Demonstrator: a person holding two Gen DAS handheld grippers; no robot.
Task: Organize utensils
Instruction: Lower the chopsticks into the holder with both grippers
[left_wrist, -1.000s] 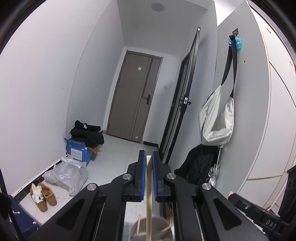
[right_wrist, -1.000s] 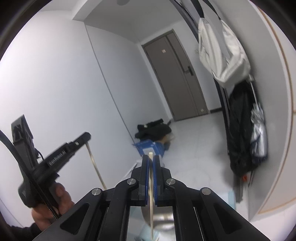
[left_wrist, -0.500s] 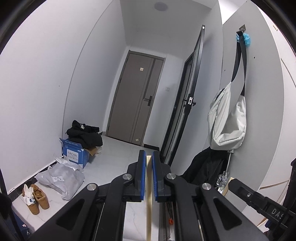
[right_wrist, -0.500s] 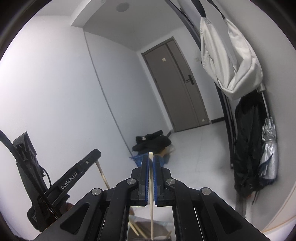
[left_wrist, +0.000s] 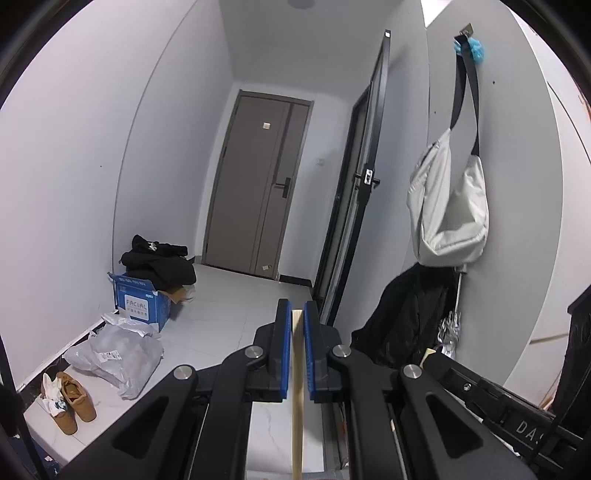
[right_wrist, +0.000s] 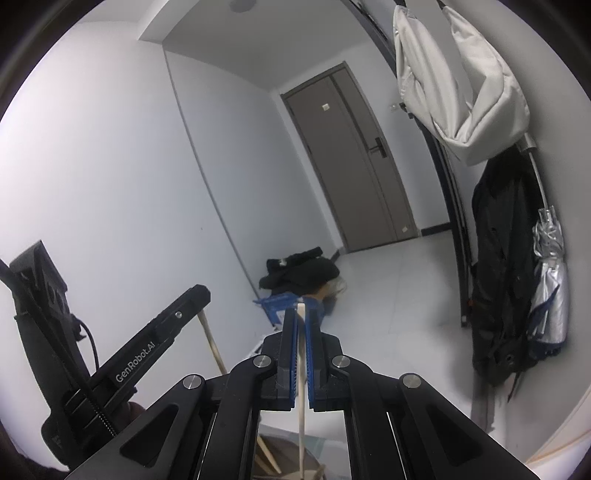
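Note:
In the left wrist view my left gripper (left_wrist: 297, 308) is shut on a pale wooden chopstick (left_wrist: 297, 406) that stands upright between the blue pads. My right gripper (right_wrist: 301, 314) is shut on a thinner pale chopstick (right_wrist: 301, 413), also upright. The left gripper (right_wrist: 197, 295) shows in the right wrist view at the lower left, a hand beneath it, with its wooden chopstick (right_wrist: 211, 341) hanging down. The right gripper (left_wrist: 430, 360) shows at the lower right of the left wrist view. Below my right gripper lie more wooden sticks (right_wrist: 269, 455) in a container that is mostly hidden.
A hallway lies ahead with a brown door (left_wrist: 258, 184) at its end. A blue box (left_wrist: 138, 301) with black clothes, a grey plastic bag (left_wrist: 118, 356) and brown shoes (left_wrist: 74, 402) line the left wall. A white bag (left_wrist: 447, 206), black coat (left_wrist: 406, 325) and folded umbrella (right_wrist: 550, 277) hang right.
Both grippers have shifted and sunk a little, still holding their chopsticks. The metal cup under the left gripper has slid out of that view. The left gripper sits nearer in the right wrist view.

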